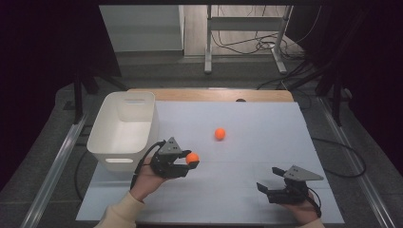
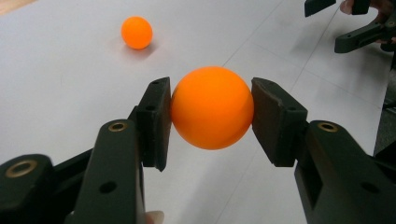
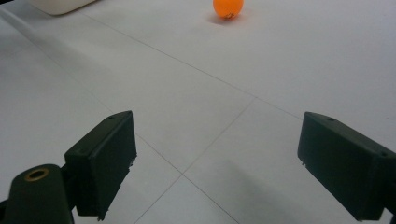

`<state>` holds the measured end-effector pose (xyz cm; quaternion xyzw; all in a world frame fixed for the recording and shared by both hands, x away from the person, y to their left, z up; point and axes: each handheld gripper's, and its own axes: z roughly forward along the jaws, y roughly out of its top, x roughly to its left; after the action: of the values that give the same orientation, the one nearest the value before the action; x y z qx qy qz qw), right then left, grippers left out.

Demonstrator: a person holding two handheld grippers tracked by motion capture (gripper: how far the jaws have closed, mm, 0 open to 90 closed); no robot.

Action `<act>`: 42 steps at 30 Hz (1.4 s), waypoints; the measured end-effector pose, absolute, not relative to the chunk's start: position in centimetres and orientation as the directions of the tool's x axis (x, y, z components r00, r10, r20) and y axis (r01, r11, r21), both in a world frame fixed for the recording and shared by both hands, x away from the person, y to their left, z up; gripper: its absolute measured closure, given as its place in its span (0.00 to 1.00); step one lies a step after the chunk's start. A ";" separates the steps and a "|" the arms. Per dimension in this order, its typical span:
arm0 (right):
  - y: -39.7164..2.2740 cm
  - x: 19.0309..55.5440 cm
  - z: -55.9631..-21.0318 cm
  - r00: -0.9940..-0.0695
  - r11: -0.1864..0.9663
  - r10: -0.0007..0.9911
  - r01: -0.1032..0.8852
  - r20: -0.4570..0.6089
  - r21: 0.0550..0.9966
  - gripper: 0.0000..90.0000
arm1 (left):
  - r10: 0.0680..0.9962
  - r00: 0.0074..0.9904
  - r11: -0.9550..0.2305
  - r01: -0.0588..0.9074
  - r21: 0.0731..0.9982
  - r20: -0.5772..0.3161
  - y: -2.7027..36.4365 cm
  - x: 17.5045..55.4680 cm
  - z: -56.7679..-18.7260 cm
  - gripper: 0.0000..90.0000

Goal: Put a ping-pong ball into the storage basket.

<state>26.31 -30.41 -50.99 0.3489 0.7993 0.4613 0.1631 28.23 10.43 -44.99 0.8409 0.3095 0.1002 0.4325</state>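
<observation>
Contact is confirmed: an orange ball (image 2: pixel 212 107) is clamped between the pads of the left gripper (image 1: pixel 190 161), just off the table (image 1: pixel 266 142). A second ball (image 1: pixel 219 134) is seen at one o'clock from it, a white bin (image 1: pixel 142 130) at ten. The right gripper (image 1: pixel 266 186) is held wide, nothing between its jaws.

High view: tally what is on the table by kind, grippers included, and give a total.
Orange balls: 2, one held ball in the left gripper, one loose ball on the white mat
White bin: 1
Grippers: 2, the left gripper and the right gripper, its jaws open
Total: 5
</observation>
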 end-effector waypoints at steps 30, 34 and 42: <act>-30.3 26.4 -50.8 -0.712 0.328 0.700 0.395 0.060 0.858 0.13 | 0.652 0.753 -0.322 0.376 0.869 -0.084 11.4 28.8 -40.4 0.56; -30.3 26.4 -50.8 -0.712 0.327 0.700 0.396 0.061 0.858 0.13 | 0.654 0.752 -0.315 0.369 0.874 -0.081 11.4 28.9 -39.9 0.56; -30.3 26.4 -50.8 -0.712 0.327 0.700 0.396 0.062 0.858 0.13 | 0.666 0.742 -0.304 0.360 0.882 -0.074 11.9 29.3 -39.0 0.56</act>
<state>26.41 -30.29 -50.81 0.3434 0.7982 0.4676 0.1622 29.27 11.88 -39.00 0.7925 0.3238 0.1549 0.4931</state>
